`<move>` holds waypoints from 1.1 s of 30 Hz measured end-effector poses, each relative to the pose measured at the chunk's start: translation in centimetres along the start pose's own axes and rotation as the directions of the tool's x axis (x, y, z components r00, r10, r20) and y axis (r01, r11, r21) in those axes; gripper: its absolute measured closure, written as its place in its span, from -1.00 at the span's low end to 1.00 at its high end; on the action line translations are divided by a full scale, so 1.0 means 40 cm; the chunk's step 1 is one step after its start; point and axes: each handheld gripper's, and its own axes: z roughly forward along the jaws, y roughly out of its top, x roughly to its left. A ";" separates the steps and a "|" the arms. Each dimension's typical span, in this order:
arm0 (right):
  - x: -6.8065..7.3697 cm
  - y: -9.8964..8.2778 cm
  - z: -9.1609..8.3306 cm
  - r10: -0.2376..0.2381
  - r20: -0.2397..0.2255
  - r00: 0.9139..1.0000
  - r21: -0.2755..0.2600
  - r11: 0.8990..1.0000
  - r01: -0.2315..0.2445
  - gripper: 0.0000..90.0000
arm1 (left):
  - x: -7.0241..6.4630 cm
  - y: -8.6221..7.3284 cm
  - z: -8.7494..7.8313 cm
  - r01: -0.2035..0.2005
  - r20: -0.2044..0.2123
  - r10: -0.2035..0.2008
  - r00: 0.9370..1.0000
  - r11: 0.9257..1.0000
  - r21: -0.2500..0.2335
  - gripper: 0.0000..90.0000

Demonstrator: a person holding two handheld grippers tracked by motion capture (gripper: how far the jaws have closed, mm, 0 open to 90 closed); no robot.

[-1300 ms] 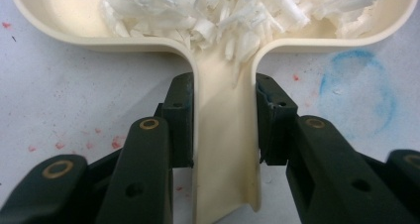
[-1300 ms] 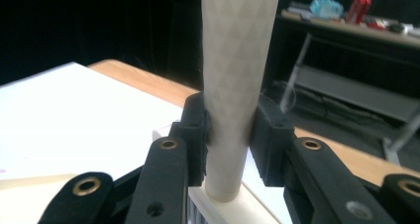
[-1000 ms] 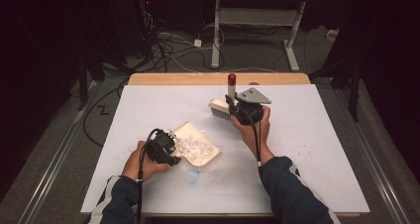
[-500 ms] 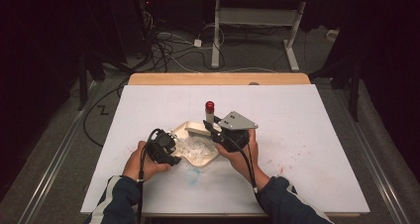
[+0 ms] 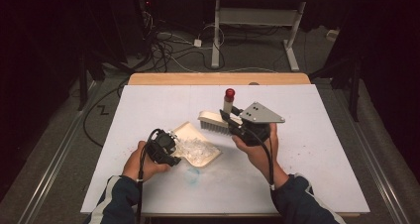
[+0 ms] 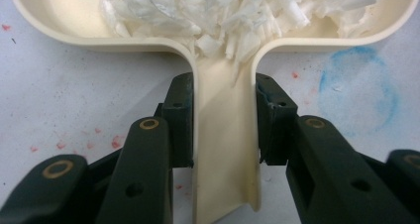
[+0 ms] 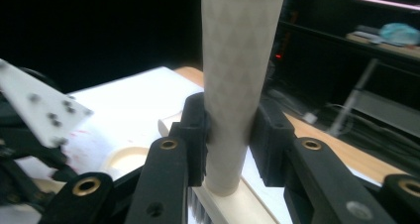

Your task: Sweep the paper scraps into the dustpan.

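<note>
A cream dustpan (image 5: 184,133) lies on the white table, loaded with white plastic shreds (image 5: 196,148). My left gripper (image 5: 171,152) is shut on the dustpan's handle (image 6: 225,135), one jaw on each side; the shreds (image 6: 247,11) pile up just past the handle. My right gripper (image 5: 229,119) is shut on the grey handle of a brush (image 7: 237,85), which stands upright with a red tip (image 5: 230,92). The brush head (image 5: 214,121) hangs bristles down just right of the dustpan's far corner. The dustpan's rim (image 7: 126,159) lies below the right gripper.
A blue smudge (image 5: 192,173) marks the white table cover (image 5: 317,149) near the dustpan, with red specks (image 6: 59,144) around. A wooden table edge (image 5: 218,79) runs along the back. Cables and a desk frame (image 5: 218,30) stand on the floor beyond.
My right gripper brought the brush down and left toward the dustpan, then shifted slightly back to the right. The left gripper and dustpan have stayed put.
</note>
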 end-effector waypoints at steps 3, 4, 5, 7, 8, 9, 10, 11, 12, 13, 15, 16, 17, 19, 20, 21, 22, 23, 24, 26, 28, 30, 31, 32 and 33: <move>-0.031 -0.011 -0.023 -0.020 0.063 0.998 0.013 1.000 0.019 0.59 | -0.005 0.001 -0.001 -0.005 -0.008 0.005 1.000 1.000 0.008 0.40; -0.042 -0.016 -0.030 -0.021 0.081 0.997 0.018 1.000 0.020 0.59 | -0.005 0.001 -0.002 -0.006 -0.009 0.006 1.000 1.000 0.008 0.40; -0.054 -0.022 -0.034 -0.021 0.094 0.995 0.025 1.000 0.019 0.59 | -0.005 0.002 -0.004 -0.006 -0.010 0.006 1.000 1.000 0.008 0.40; -0.073 -0.035 -0.042 -0.020 0.118 0.993 0.044 0.999 0.015 0.59 | -0.005 0.001 -0.007 -0.004 -0.008 0.004 1.000 1.000 0.004 0.40; -0.081 -0.042 -0.045 -0.022 0.129 0.991 0.050 0.999 0.016 0.59 | -0.005 0.000 -0.007 0.001 -0.007 -0.001 1.000 1.000 -0.001 0.40; -0.087 -0.048 -0.048 -0.026 0.141 0.990 0.058 0.998 0.018 0.59 | -0.005 0.000 -0.007 0.004 -0.005 -0.004 1.000 1.000 -0.001 0.40; -0.093 -0.055 -0.050 -0.032 0.153 0.988 0.065 0.998 0.022 0.59 | -0.004 0.000 -0.006 0.002 -0.002 -0.002 1.000 1.000 0.004 0.40; -0.099 -0.062 -0.050 -0.032 0.165 0.986 0.070 0.997 0.021 0.59 | -0.004 0.001 -0.005 0.001 -0.002 -0.001 1.000 1.000 0.006 0.40; -0.105 -0.068 -0.047 -0.029 0.170 0.985 0.074 0.997 0.016 0.59 | -0.004 0.001 -0.003 0.001 -0.003 -0.001 1.000 1.000 0.009 0.40; -0.109 -0.075 -0.043 -0.028 0.174 0.984 0.086 0.996 0.013 0.59 | -0.003 0.002 -0.003 0.002 -0.002 -0.002 1.000 1.000 0.008 0.40; -0.116 -0.089 -0.026 -0.028 0.184 0.983 0.094 0.995 0.011 0.59 | -0.002 0.004 -0.001 0.009 -0.001 -0.009 1.000 1.000 0.002 0.40; -0.116 -0.089 -0.026 -0.028 0.184 0.983 0.094 0.995 0.011 0.59 | -0.002 0.005 0.001 0.006 0.000 -0.006 1.000 1.000 0.006 0.40; -0.118 -0.091 -0.016 -0.024 0.193 0.981 0.094 0.996 0.006 0.59 | -0.002 0.006 0.002 0.011 0.000 -0.011 1.000 1.000 0.002 0.40; -0.124 -0.094 0.008 -0.002 0.191 0.982 0.083 0.996 -0.014 0.59 | 0.000 0.007 0.002 0.012 0.006 -0.012 1.000 1.000 0.003 0.40; -0.127 -0.094 0.022 0.014 0.191 0.982 0.075 0.997 -0.028 0.59 | 0.001 0.007 0.001 0.010 0.004 -0.010 1.000 1.000 0.001 0.40; -0.129 -0.095 0.038 0.025 0.190 0.981 0.071 0.997 -0.039 0.59 | 0.000 0.008 0.001 0.014 0.005 -0.014 1.000 1.000 -0.001 0.40; -0.130 -0.096 0.055 0.028 0.188 0.982 0.072 0.996 -0.043 0.59 | 0.000 0.008 0.002 0.007 0.002 -0.007 1.000 1.000 0.003 0.40; -0.128 -0.097 0.070 0.032 0.188 0.982 0.069 0.997 -0.046 0.59 | -0.001 0.009 0.002 0.003 -0.001 -0.003 1.000 1.000 0.007 0.40; -0.124 -0.099 0.084 0.034 0.189 0.981 0.073 0.996 -0.048 0.59 | -0.001 0.009 0.003 0.000 -0.002 0.000 1.000 1.000 0.010 0.40; -0.106 -0.104 0.113 0.026 0.147 0.989 0.071 0.997 -0.037 0.59 | -0.002 0.008 0.002 -0.006 0.001 0.006 1.000 1.000 0.018 0.41; -0.098 -0.103 0.119 0.012 0.140 0.990 0.071 0.997 -0.023 0.59 | -0.003 0.007 0.001 -0.011 0.002 0.011 1.000 1.000 0.022 0.41; -0.079 -0.099 0.124 -0.017 0.115 0.993 0.081 0.997 0.007 0.59 | -0.005 0.007 0.001 -0.012 0.000 0.013 1.000 1.000 0.025 0.41; -0.070 -0.098 0.123 -0.024 0.098 0.995 0.087 0.996 0.016 0.59 | -0.006 0.007 0.001 -0.011 -0.001 0.011 1.000 1.000 0.024 0.40; -0.059 -0.099 0.121 -0.036 0.086 0.996 0.092 0.995 0.028 0.58 | -0.006 0.007 0.001 -0.010 -0.002 0.010 1.000 1.000 0.023 0.40; -0.039 -0.101 0.110 -0.057 0.057 0.997 0.104 0.993 0.051 0.58 | -0.006 0.007 0.001 -0.009 -0.002 0.009 1.000 1.000 0.022 0.41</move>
